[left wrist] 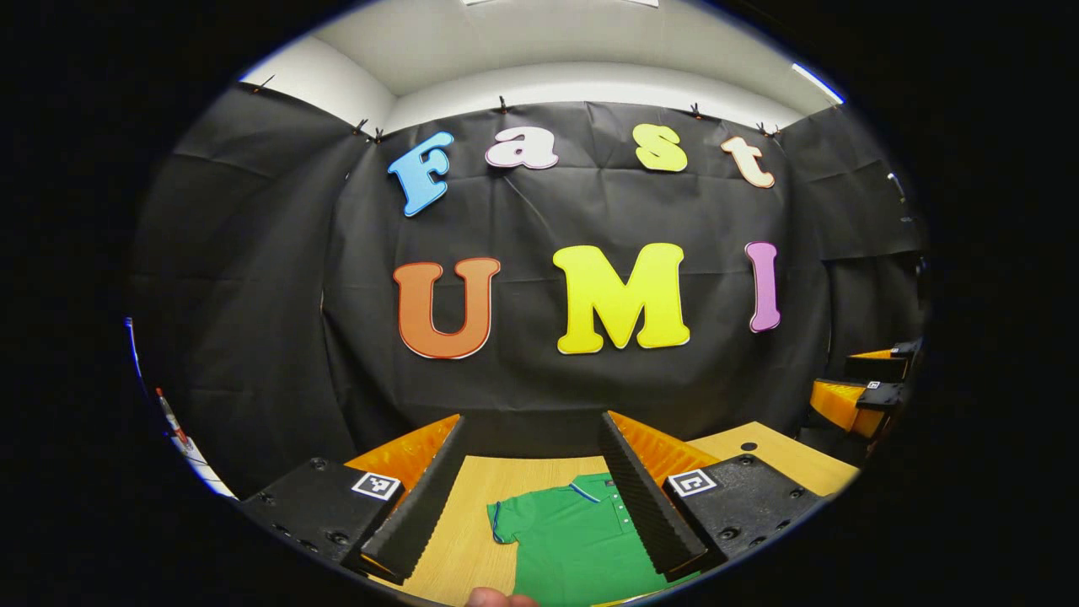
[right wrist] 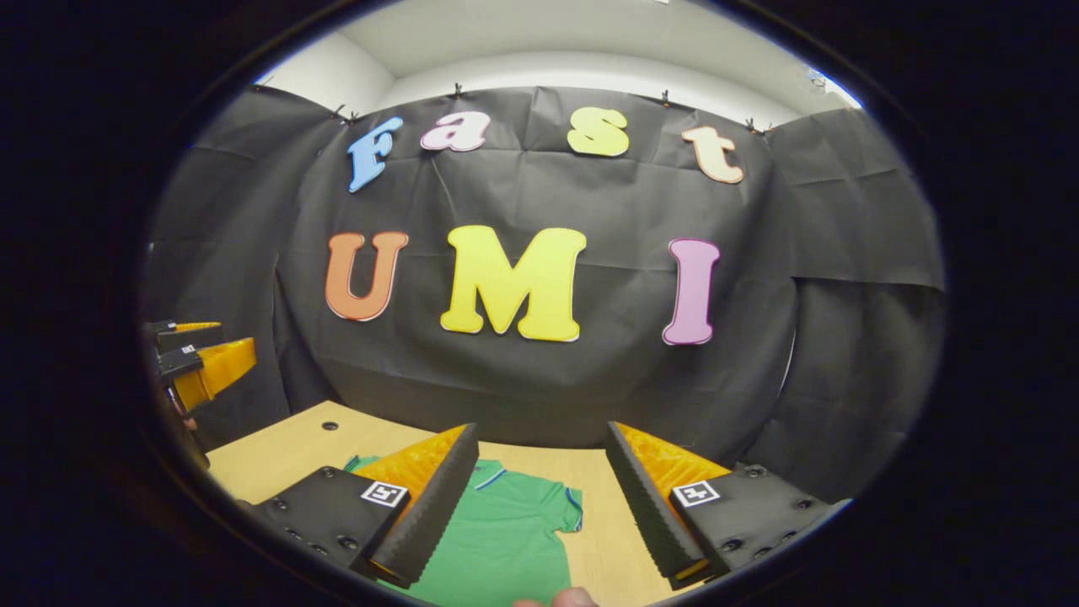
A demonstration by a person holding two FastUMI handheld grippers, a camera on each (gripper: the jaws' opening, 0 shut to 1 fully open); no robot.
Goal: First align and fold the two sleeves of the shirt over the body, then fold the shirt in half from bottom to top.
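A: Shirt is seen laid flat on the wooden surface, collar toward the booth's wall, sleeves spread out to the sides. In the right gripper view the same shirt is shown with one short sleeve lying flat and unfolded.

B: How is it expected to handle?

A: It is judged soft, light and limp, so it will likely drape and wrinkle when lifted. Each sleeve is best taken near its cuff edge, where the trim gives a firmer line, and carried low over the body.

B: And the grippers?

A: The left gripper is held wide open above the shirt, nothing between its fingers. The right gripper is likewise spread wide and empty, well above the cloth. The other gripper is glimpsed at the far right of the left gripper view, also raised.

B: What cannot be made out?

A: The shirt's hem is cut off at the bottom of both views, and part of the body is hidden behind the fingers. A fingertip is barely seen at the lower rim. No fold appears to be made yet.
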